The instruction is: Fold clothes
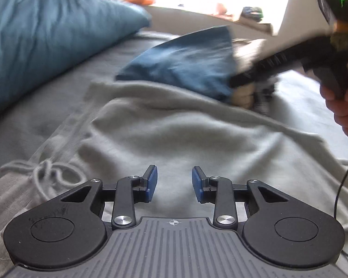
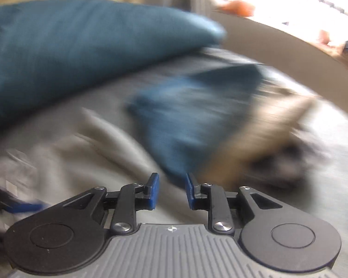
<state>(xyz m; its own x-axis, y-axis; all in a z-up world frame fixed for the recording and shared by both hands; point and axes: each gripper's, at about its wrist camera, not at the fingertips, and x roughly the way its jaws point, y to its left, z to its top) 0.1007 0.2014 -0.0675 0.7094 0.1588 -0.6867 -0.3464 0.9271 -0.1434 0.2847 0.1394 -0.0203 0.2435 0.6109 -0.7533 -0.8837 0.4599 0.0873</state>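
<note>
Grey bed (image 1: 46, 74) holds a grey garment (image 1: 174, 127); left gripper (image 1: 174, 180) and right gripper (image 2: 172, 191) fingers are apart, empty. Only the left view shows a hand (image 1: 343, 106).

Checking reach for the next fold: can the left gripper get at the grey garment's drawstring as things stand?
Probably yes. The left gripper stands open and empty over the grey garment, and the drawstring lies uncovered just beside it, nothing between.

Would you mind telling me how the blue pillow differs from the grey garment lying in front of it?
The blue pillow is plump and teal; the grey garment is pale and lies flat and rumpled. The pillow sits at the back left of the bed; the garment is spread just ahead of the left gripper. The garment has a drawstring; the pillow is plain. Both rest on the bed.
</note>
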